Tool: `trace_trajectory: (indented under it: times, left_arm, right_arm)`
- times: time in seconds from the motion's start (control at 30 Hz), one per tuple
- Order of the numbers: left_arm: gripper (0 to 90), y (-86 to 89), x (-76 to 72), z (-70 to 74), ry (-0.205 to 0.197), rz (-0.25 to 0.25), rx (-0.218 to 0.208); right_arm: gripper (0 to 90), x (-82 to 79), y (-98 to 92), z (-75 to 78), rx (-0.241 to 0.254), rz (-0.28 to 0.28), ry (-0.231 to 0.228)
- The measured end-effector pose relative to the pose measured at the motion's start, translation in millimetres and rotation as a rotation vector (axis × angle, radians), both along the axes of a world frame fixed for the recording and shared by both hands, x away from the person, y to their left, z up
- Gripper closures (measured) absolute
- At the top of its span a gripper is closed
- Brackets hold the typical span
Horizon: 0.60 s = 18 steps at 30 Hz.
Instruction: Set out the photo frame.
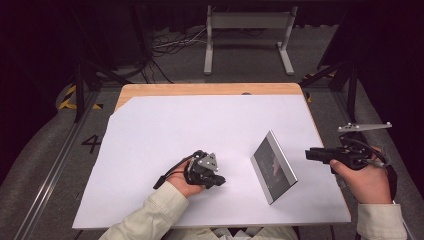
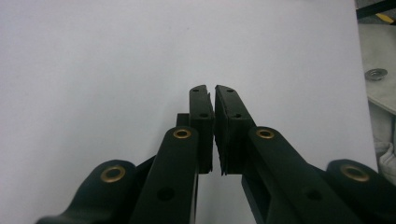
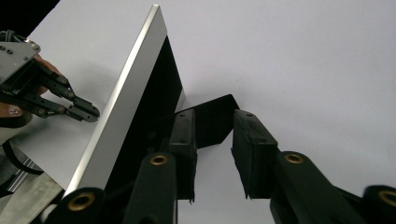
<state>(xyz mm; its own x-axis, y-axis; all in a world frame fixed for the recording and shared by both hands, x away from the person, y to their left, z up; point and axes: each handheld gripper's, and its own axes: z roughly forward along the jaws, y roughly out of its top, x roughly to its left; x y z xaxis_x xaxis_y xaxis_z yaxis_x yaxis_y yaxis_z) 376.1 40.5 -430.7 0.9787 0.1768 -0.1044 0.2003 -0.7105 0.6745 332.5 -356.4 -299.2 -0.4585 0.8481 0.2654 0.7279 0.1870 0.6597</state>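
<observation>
Left gripper [image 1: 218, 180], nearly closed and empty, sits at nine o'clock of the standing picture frame [image 1: 273, 167]; right gripper [image 1: 311, 155], part open and empty, at three.

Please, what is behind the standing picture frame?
Behind the picture frame, a black prop flap leans out onto the white sheet, close before the right gripper. The frame covers where the flap joins.

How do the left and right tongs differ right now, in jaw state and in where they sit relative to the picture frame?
The left tongs are nearly shut with nothing between the jaws; the right tongs stand open, empty. The left tongs are in front of the picture frame, over the white sheet; the right tongs are behind it, near its black stand. Neither touches the frame.
</observation>
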Motion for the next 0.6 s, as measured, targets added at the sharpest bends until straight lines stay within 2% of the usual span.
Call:
trace_trajectory:
  times: [0.23, 0.6]
  left_arm:
    - [84.8, 9.4, 4.1, -1.1, 0.007, 0.037, -0.005]
    - [84.6, 8.9, 4.3, -2.1, 0.002, 0.037, 0.002]
  right_arm:
    - [65.2, 2.3, 5.1, 11.0, -0.021, -0.021, 0.022]
    - [62.4, 3.8, 12.4, 18.3, -0.041, -0.060, 0.071]
